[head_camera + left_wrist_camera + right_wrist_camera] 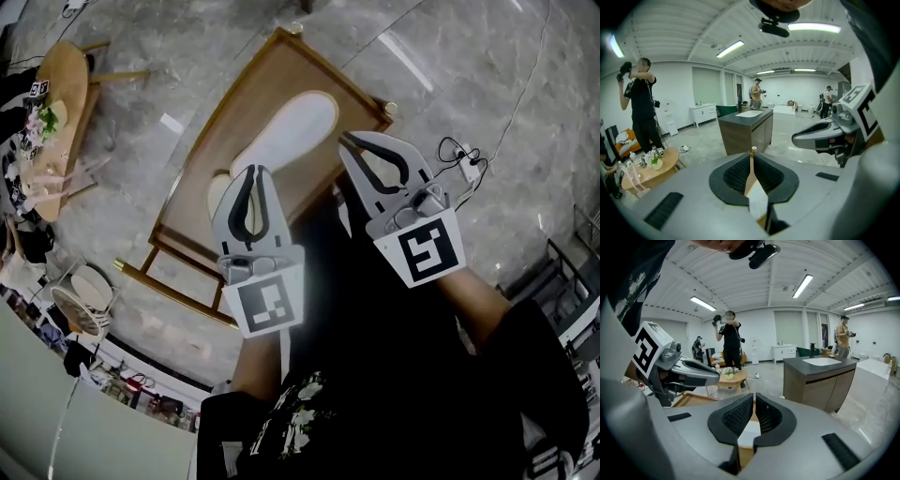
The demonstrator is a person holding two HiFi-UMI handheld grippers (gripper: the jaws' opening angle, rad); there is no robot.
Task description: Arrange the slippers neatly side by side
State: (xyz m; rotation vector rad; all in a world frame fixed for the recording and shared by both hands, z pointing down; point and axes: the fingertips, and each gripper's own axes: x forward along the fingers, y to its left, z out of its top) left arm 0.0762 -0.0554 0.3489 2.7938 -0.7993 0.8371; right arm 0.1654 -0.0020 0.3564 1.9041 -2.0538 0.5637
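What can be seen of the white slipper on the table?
The slipper is white, smooth and elongated, with a rounded far end. It lies flat and diagonal on the brown top of the wooden-rimmed table. Its near end runs behind the left gripper. Nothing but the table visibly touches it.

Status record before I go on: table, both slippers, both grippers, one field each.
surface: wooden table
white slipper: lies on the table, mostly in view
second slipper: white, also on the table, largely hidden behind the left gripper
left gripper: jaws together, nothing between them
right gripper: jaws together, nothing between them
pair alignment: cannot tell, second slipper too covered
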